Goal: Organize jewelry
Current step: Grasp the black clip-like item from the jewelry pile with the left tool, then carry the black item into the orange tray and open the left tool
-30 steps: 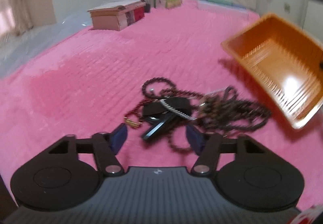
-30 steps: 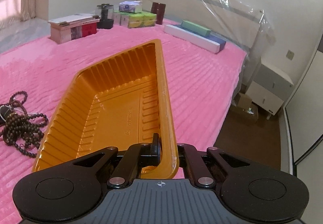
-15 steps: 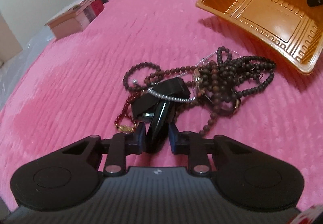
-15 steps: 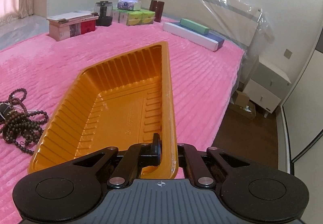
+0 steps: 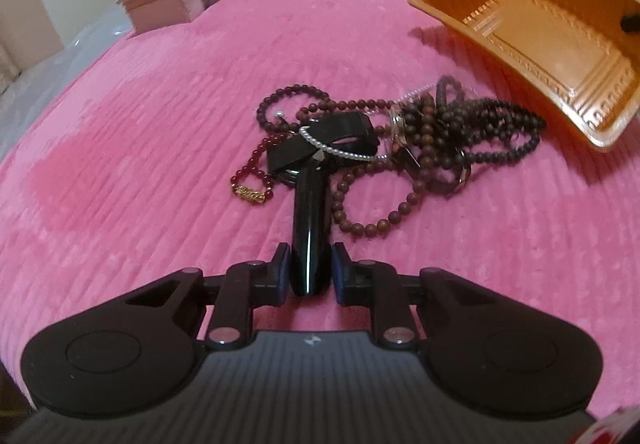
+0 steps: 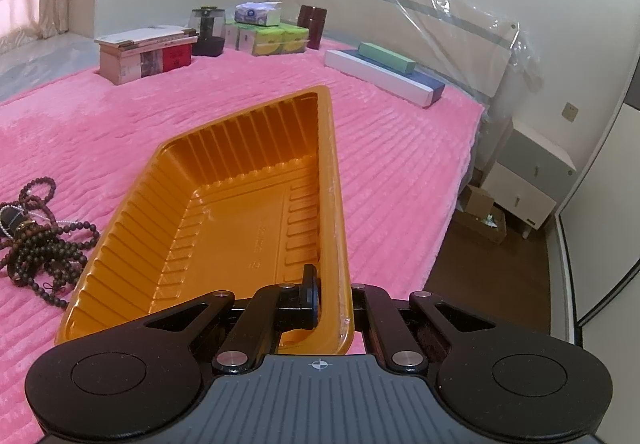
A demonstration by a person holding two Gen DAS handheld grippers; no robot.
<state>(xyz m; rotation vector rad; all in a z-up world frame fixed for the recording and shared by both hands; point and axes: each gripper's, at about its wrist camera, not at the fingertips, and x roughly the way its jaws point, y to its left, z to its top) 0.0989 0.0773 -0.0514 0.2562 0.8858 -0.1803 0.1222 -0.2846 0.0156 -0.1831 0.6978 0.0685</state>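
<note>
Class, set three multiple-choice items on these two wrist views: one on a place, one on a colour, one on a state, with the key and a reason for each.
1. Where does the jewelry pile lie?
A. inside the tray
B. on the pink bedspread, outside the tray
C. on the nightstand

2. What colour is the tray?
A. orange
B. white
C. green

3. What is the left gripper doing?
A. hanging open over bare bedspread
B. pinching the tray's rim
C. clamped on a glossy black elongated piece

Key:
1 B, the beads rest on the bedspread beside the tray, whose inside shows nothing in it.
2 A, its ribbed walls are orange in both views.
3 C, its jaws have just been closing and now press the black piece from both sides; the right gripper pinches the rim.
</note>
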